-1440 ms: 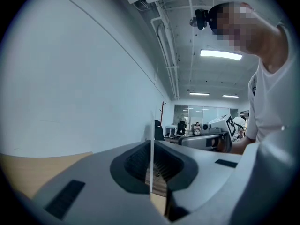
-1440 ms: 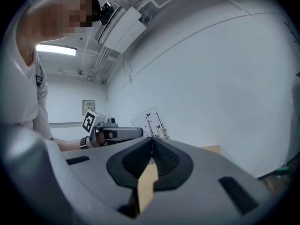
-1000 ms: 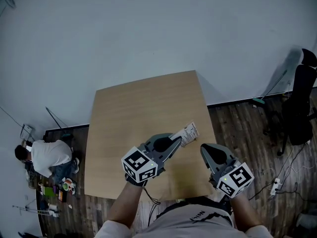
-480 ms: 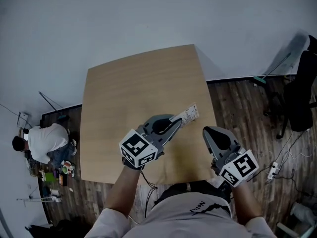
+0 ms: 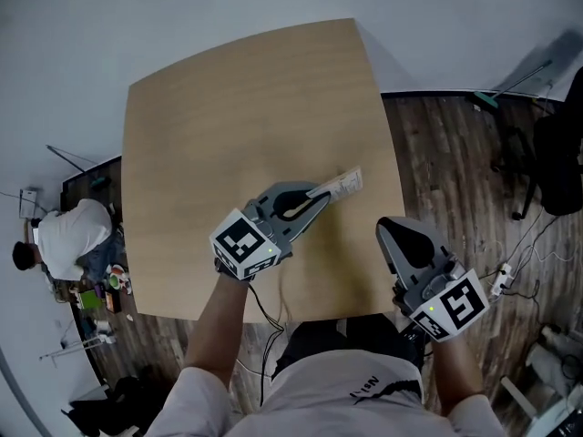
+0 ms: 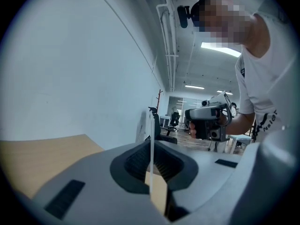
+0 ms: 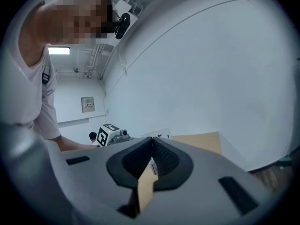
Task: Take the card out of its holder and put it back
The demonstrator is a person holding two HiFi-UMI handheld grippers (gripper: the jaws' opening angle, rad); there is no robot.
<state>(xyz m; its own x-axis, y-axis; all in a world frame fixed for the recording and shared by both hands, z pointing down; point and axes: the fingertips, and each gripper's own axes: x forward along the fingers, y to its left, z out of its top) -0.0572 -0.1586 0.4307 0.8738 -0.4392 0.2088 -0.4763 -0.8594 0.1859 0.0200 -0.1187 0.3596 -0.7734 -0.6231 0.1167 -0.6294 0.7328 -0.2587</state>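
A white printed card (image 5: 342, 186) sticks out past the tips of my left gripper (image 5: 321, 198), just above the wooden table (image 5: 228, 107). In the left gripper view the card (image 6: 151, 139) shows edge-on as a thin white strip, with the left gripper (image 6: 151, 149) shut on it. I cannot make out a separate holder. My right gripper (image 5: 390, 228) hangs at the table's right front corner, a hand's width from the card. Its jaws (image 7: 151, 144) are pressed together with nothing between them.
A person in a white shirt (image 5: 59, 240) crouches on the floor left of the table among small items. A black office chair (image 5: 560, 157) and cables (image 5: 506, 280) are on the wooden floor to the right. The table's far half is bare wood.
The head view has tilted, so the table sits higher and larger in frame. The left gripper still holds the card over the same spot. The right gripper has dropped back toward the table's corner.
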